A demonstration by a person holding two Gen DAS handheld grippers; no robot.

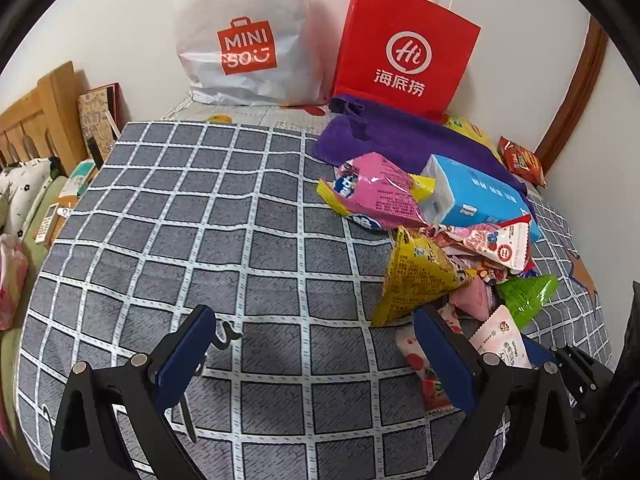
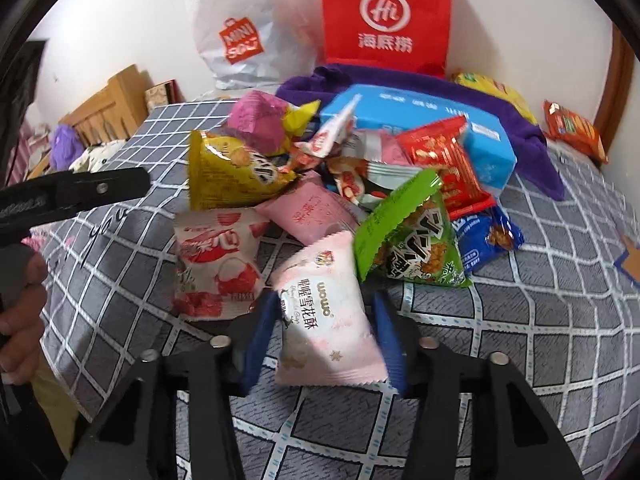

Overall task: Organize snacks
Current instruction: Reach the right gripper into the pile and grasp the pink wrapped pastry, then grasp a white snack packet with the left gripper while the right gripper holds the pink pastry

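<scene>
Pale pink snack packet [image 2: 326,320], one, printed lettering, clamped in right hand-held gripper [image 2: 326,340]. Left hand-held gripper [image 1: 316,344] wide open, empty. Two bags: white bag [image 1: 244,36], red bag [image 1: 404,44].

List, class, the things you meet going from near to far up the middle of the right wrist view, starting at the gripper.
right gripper → pale pink snack packet between its pads → green snack packet → blue box → purple towel → red paper bag against the wall.

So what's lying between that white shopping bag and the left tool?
Only bare checked bedcover. The left wrist view shows nothing between the white bag and the left tool; the snack pile sits off to the side.
</scene>
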